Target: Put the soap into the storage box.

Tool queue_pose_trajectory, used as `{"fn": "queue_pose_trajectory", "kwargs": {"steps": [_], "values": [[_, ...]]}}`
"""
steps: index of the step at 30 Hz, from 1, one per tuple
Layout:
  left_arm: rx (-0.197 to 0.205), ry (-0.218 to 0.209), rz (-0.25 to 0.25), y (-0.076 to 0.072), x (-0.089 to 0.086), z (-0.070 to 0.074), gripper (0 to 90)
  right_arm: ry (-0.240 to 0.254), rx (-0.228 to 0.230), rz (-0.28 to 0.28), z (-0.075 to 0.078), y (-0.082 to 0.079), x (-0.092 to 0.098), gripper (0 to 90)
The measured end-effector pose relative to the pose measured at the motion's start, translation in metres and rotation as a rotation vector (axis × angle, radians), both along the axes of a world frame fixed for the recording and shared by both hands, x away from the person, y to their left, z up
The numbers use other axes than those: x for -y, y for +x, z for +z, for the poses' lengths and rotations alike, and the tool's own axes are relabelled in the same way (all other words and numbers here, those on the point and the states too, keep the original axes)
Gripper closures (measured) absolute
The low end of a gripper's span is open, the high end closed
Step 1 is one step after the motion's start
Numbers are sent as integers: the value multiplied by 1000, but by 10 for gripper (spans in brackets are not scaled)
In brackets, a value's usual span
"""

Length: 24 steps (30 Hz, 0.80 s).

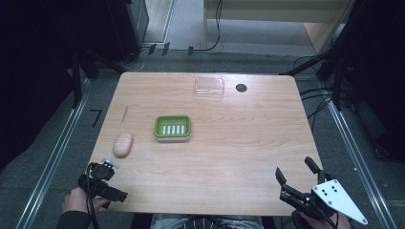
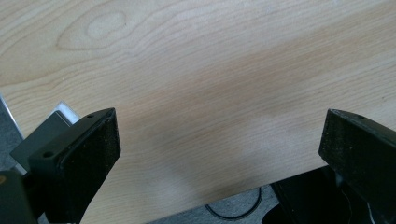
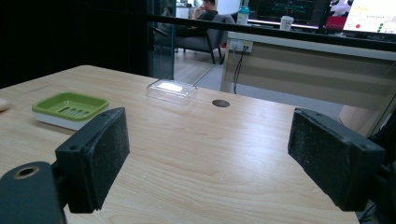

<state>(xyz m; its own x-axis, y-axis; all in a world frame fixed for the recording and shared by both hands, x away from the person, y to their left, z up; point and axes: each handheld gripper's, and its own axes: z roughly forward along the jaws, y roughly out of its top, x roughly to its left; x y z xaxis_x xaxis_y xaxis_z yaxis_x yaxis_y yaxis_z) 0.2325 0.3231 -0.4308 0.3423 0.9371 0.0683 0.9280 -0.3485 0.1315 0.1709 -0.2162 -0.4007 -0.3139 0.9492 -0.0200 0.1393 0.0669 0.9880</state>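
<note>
Lying at 12 o'clock from the nearer left gripper (image 1: 102, 179), long axis toward 12, the soap (image 1: 122, 144) sits at 9 o'clock of the green dish (image 1: 172, 128); both grippers, right gripper (image 1: 296, 176) included, gape wide, holding nothing.

The near half of the table (image 1: 229, 181) is bare wood, so a hand can pass freely there. In the middle stands the green soap dish (image 1: 172, 128), and the soap bar (image 1: 122, 144) lies near its left side. A clear lid (image 1: 209, 87) and a dark round hole (image 1: 241, 88) lie at the far edge.
</note>
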Motion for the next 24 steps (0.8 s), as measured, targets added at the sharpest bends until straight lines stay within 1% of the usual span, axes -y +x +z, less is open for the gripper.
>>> {"fn": "queue_pose_trajectory", "kwargs": {"steps": [1, 4, 6, 8, 13, 14, 19, 22, 24], "values": [[7, -2, 1, 1, 0, 0, 0, 0, 0, 0, 0, 0, 0, 132], [12, -4, 1, 2, 2, 1, 0, 0, 0, 0, 0, 0, 0, 133], [5, -6, -6, 4, 2, 1, 0, -2, 1, 3, 0, 0, -1, 133], [11, -8, -5, 5, 2, 2, 0, -2, 1, 2, 0, 1, 0, 132], [12, -7, -7, 9, 4, 4, 0, -4, 0, 7, 0, 1, -1, 132], [18, -5, -5, 9, 4, 5, 0, -4, 1, 6, 0, 2, 0, 132], [30, -5, -5, 17, 6, 9, 0, -3, -4, 12, -1, 3, -1, 132], [35, -4, -12, 22, 8, 8, 0, -6, -3, 12, 0, 4, -1, 133], [28, -3, -17, 23, 9, 8, 0, -4, 1, 13, 0, 4, -2, 132]]}}
